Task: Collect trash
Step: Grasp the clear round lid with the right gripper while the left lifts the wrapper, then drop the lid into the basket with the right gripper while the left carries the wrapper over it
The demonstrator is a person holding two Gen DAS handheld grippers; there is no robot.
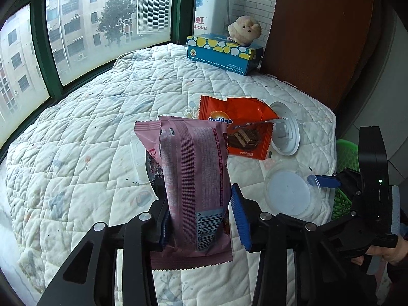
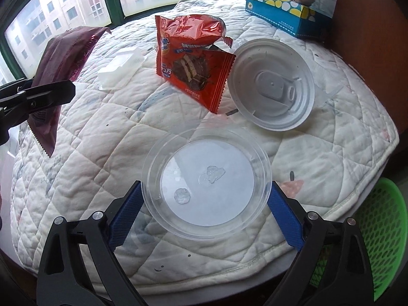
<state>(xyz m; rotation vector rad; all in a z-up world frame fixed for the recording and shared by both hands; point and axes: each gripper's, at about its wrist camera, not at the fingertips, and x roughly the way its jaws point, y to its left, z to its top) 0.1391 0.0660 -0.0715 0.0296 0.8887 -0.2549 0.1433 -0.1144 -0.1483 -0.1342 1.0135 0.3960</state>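
**A:** We're looking down the left gripper (image 1: 201, 219), and its blue pads are spread with the pink wrapper (image 1: 193, 178) standing between them. The left pad presses the wrapper's edge; the right pad (image 1: 239, 219) sits just clear of it, so we call this gripper released rather than clamped.

**B:** Though from our side, the right wrist view, that same pink wrapper (image 2: 63, 76) hangs off the left gripper's black finger (image 2: 46, 97) clear of the quilt, so something is pinching it. We can't tell exactly how from here.

**A:** Fair. Ahead of the left gripper lies the orange Ovaltine wrapper (image 1: 242, 130), and just right of that the white lid (image 1: 285, 130).

**B:** Over here the right gripper (image 2: 206, 204) is spread wide around the clear plastic lid (image 2: 206, 186), one blue pad (image 2: 125, 214) at each side of its rim, close or just touching. Nothing squeezed; the lid lies flat on the white quilt (image 2: 102, 127).

**A:** Beyond your lid?

**B:** Straight ahead, the white lid (image 2: 272, 86), tilted. Ahead and left, the orange Ovaltine wrapper (image 2: 193, 66) propped up, with a small clear tray (image 2: 119, 68) further left of it. Off to our lower right, beside the quilt's edge, the green basket (image 2: 382, 229).

**A:** We see that green basket (image 1: 346, 178) too, behind the right gripper (image 1: 323, 181). Far ahead, a blue tissue box (image 1: 224, 51) with a plush toy (image 1: 244, 30) behind it.
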